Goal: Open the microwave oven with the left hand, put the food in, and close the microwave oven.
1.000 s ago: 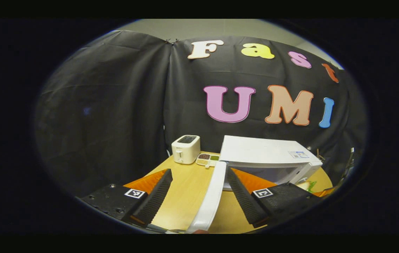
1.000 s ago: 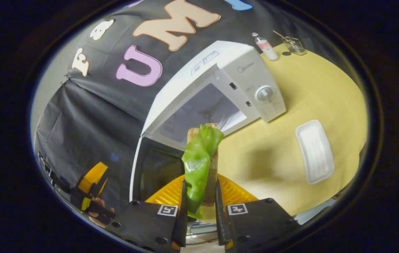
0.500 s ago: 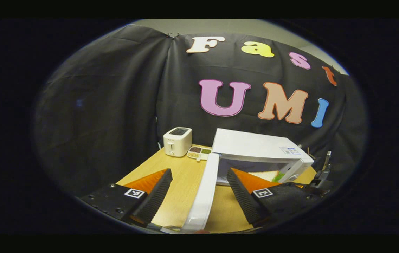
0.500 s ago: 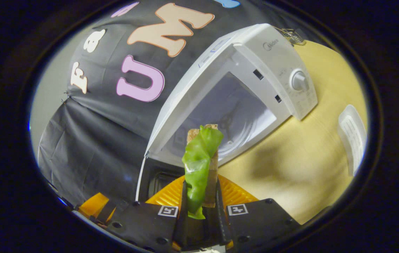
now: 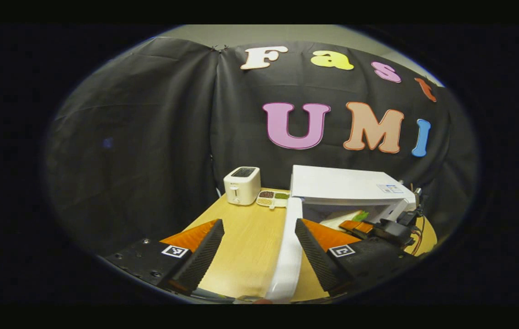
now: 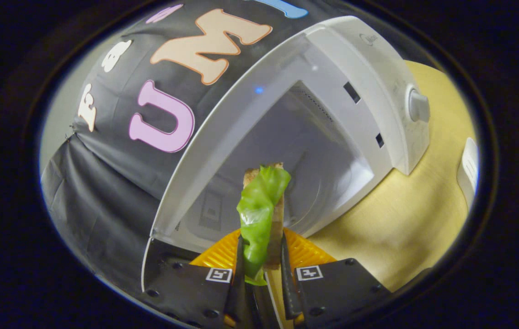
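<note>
Black cloth hangs behind a light wooden desk that carries a white toaster, a small divided dish of bits and the white microwave oven. Its door is swung wide open and stands edge-on between the fingers of the left gripper, which are spread well apart; whether either one touches the door I cannot tell. The step in hand looks like the second one, putting the food in. The right gripper has its fingers closed narrowly on the sandwich, held upright at the mouth of the cavity, with the far end already reaching over the threshold. The sandwich is a slice of brown-crusted bread with a glossy, crumpled green leaf draped down one face, and it looks soft and floppy. Next, I judge, it must be carried deeper, lowered onto the cavity floor and let go, then the fingers drawn clear of the frame so the door can be shut.
</note>
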The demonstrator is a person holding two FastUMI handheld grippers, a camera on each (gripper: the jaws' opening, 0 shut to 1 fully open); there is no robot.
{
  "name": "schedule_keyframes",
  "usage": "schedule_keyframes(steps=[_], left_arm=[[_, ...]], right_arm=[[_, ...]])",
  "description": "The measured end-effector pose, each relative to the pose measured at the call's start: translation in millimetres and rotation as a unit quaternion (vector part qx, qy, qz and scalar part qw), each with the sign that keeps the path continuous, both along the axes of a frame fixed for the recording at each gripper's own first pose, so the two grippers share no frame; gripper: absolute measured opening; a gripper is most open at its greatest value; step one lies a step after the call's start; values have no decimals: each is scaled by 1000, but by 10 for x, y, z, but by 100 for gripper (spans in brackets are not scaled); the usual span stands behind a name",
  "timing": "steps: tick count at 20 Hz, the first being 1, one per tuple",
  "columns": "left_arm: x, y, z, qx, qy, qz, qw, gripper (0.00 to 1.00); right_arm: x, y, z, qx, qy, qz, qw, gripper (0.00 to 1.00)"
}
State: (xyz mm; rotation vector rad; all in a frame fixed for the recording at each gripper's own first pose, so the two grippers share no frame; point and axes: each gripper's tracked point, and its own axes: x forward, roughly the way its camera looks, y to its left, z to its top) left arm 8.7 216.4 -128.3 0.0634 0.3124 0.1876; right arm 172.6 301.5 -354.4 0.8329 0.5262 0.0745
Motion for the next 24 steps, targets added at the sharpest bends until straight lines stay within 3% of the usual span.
schedule_keyframes(steps=[11,12,13,14,16,18,21,23,24], left_arm=[[-90,233,-82,6,17,27,999,96],[-106,240,-68,4,16,27,1000,96],[-128,253,-56,4,17,27,999,95],[-142,254,-45,5,15,28,1000,96],[-149,256,-18,3,10,31,999,96],[-167,262,-14,5,11,33,999,96],[-219,291,3,9,12,36,999,96],[-239,318,-19,9,13,41,999,96],[-264,327,-31,9,15,43,999,96]], right_arm=[[411,105,-200,-72,-17,-18,997,36],[431,95,-206,-85,-21,-17,996,29],[444,92,-213,-100,-25,-16,995,29],[465,77,-221,-117,-30,-11,993,34],[508,50,-231,-135,-31,-7,990,34],[562,-27,-209,-160,-33,-14,986,49],[617,-118,-202,-208,-40,-18,977,51],[610,-213,-257,-255,-37,-12,966,67],[617,-175,-318,-253,-31,2,967,74]])
